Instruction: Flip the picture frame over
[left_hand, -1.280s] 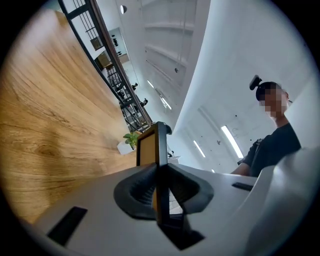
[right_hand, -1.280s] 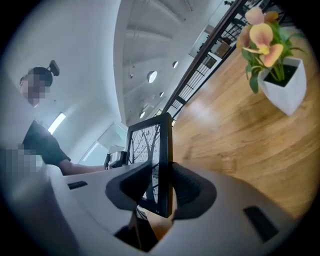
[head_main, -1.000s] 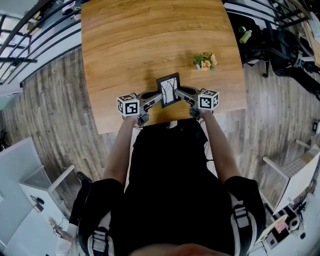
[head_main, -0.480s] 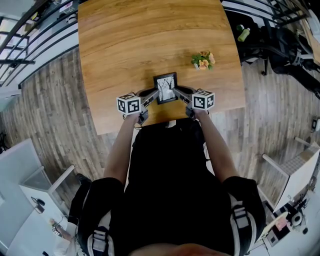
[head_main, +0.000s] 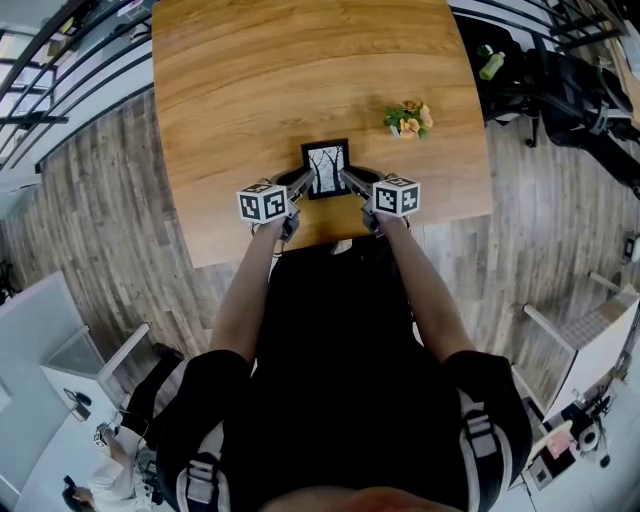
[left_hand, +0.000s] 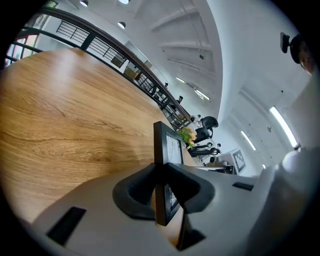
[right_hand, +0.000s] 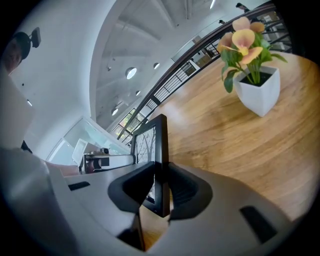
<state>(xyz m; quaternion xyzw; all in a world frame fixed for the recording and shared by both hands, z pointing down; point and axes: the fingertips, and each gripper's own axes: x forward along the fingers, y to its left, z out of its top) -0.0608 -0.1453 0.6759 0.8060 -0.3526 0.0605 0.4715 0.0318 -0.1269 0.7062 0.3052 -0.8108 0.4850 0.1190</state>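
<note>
A black picture frame (head_main: 325, 168) with a bare-tree drawing faces up toward the head view, just over the wooden table (head_main: 250, 80) near its front edge. My left gripper (head_main: 303, 180) holds its left edge and my right gripper (head_main: 347, 180) its right edge. In the left gripper view the frame (left_hand: 169, 145) stands edge-on between the pads of the left gripper (left_hand: 161, 192), whose jaws are opening while still touching it. The right gripper (right_hand: 161, 187) view shows the frame (right_hand: 149, 142) clamped between its pads. I cannot tell whether the frame's bottom edge touches the table.
A small white pot of orange flowers (head_main: 408, 120) (right_hand: 255, 90) stands on the table to the right, behind the frame. The table's front edge (head_main: 330, 240) runs just below the grippers. Black chairs (head_main: 560, 90) stand on the wood floor at the right.
Both grippers carried the frame a little farther over the table and lower. The frame has straightened from a tilt, and the two marker cubes have drawn closer together.
</note>
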